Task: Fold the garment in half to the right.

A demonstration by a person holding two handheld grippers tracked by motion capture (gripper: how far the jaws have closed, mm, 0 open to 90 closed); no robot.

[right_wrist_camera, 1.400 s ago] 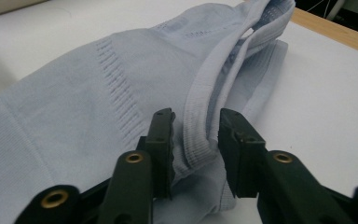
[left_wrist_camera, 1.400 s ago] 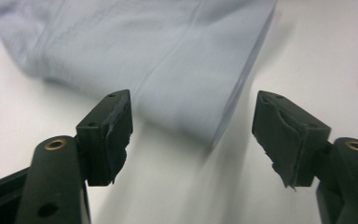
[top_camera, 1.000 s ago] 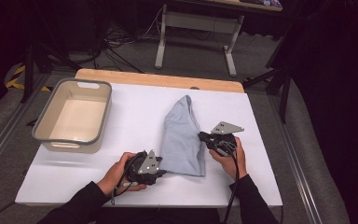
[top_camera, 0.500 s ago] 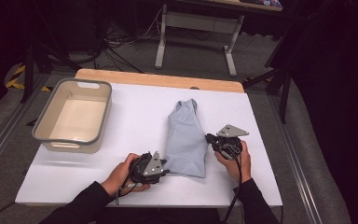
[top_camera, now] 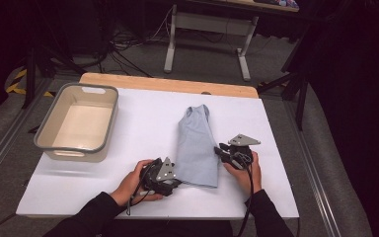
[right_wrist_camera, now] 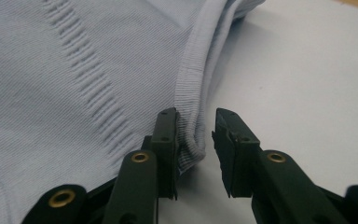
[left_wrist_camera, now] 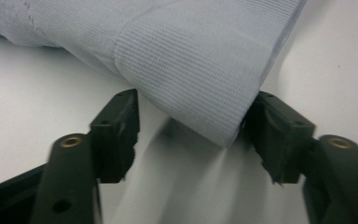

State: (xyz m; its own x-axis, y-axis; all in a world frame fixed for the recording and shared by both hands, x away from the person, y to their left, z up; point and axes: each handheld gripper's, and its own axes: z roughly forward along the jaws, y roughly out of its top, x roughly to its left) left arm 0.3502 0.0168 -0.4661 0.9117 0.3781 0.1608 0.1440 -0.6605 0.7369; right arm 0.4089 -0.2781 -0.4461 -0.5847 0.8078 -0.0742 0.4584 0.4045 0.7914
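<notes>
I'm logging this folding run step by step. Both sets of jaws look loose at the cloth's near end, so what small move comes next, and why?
Probably draw both grippers back off the light blue garment. The left gripper has just been opening, and its jaws straddle a folded corner without pinching. The right gripper has just been opening too, with the ribbed hem slack between its jaws. The garment lies flat on the white table.

Dark room, grey floor (top_camera: 10, 133), cables (top_camera: 128, 54), metal stand (top_camera: 205, 42) behind.
</notes>
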